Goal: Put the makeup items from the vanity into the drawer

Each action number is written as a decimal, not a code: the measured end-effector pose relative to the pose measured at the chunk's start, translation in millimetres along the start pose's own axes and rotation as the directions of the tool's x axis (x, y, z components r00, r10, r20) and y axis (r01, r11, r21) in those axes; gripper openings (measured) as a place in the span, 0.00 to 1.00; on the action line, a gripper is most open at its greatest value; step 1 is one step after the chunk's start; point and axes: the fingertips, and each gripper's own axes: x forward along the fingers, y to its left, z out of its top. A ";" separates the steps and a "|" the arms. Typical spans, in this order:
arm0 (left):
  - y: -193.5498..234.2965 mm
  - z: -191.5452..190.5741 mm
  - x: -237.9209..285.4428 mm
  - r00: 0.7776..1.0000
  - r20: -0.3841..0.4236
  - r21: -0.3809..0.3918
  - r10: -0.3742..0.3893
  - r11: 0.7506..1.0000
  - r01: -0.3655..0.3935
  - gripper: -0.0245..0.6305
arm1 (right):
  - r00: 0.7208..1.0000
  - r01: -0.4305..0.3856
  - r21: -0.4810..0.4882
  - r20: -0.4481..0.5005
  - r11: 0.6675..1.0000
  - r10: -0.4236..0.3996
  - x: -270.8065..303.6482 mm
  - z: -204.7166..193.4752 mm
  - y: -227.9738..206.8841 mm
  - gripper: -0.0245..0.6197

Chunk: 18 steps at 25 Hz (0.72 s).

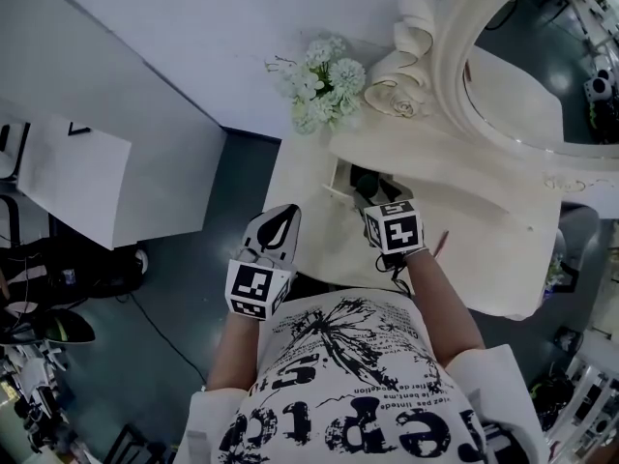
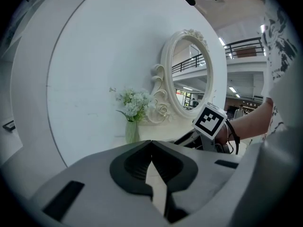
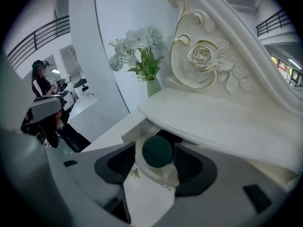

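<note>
The cream vanity (image 1: 484,230) has a small drawer (image 1: 336,188) pulled out at its left end. A dark green round makeup sponge (image 3: 157,151) sits over the drawer's opening (image 3: 163,178); in the head view it is a dark shape (image 1: 366,184) inside the drawer. My right gripper (image 3: 157,145) (image 1: 370,204) points down at it, jaws open, with a gap on each side of the sponge. My left gripper (image 1: 279,222) (image 2: 151,142) hangs left of the drawer, shut and empty. A thin reddish stick (image 1: 441,244) lies on the vanity top.
A vase of white flowers (image 1: 324,85) stands at the vanity's back left, beside the oval mirror (image 1: 542,56) with its carved rose frame (image 3: 203,56). A white table (image 1: 68,177) and cables are on the floor at left. A person (image 3: 41,82) stands far off.
</note>
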 end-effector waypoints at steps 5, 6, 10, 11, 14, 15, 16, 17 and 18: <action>-3.8 2.8 -1.3 1.000 0.003 0.009 -0.018 1.000 0.018 0.07 | 1.000 0.007 0.021 0.023 1.000 -0.008 -9.4 2.2 -0.8 0.47; -5.3 3.2 -0.4 1.000 0.006 0.011 -0.027 1.000 0.027 0.07 | 0.999 0.014 0.024 0.030 1.000 -0.015 -12.1 2.1 -2.2 0.47; -15.9 3.5 9.4 0.996 0.006 0.024 -0.087 0.996 0.086 0.07 | 0.996 0.065 0.059 0.056 0.996 -0.068 -29.5 -5.0 -16.3 0.47; -20.4 4.5 13.1 0.994 0.005 0.028 -0.108 0.994 0.107 0.07 | 0.994 0.083 0.074 0.060 0.994 -0.087 -35.6 -8.8 -22.4 0.47; -38.9 7.7 27.6 0.984 0.000 0.044 -0.177 0.983 0.176 0.07 | 0.985 0.148 0.138 0.062 0.979 -0.158 -55.1 -27.6 -48.4 0.47; -46.5 7.8 33.5 0.980 -0.002 0.051 -0.201 0.978 0.201 0.07 | 0.980 0.177 0.164 0.059 0.971 -0.188 -61.6 -36.3 -59.1 0.47; -55.0 8.0 39.7 0.974 -0.006 0.060 -0.226 0.972 0.226 0.07 | 0.974 0.205 0.190 0.053 0.960 -0.219 -68.4 -46.2 -70.1 0.47; -64.5 8.4 45.9 0.967 -0.011 0.070 -0.253 0.965 0.253 0.07 | 0.968 0.232 0.216 0.044 0.949 -0.246 -75.5 -57.3 -80.4 0.47; -74.9 9.1 52.0 0.959 -0.017 0.081 -0.282 0.956 0.282 0.07 | 0.963 0.254 0.244 0.032 0.936 -0.269 -83.0 -69.5 -89.8 0.47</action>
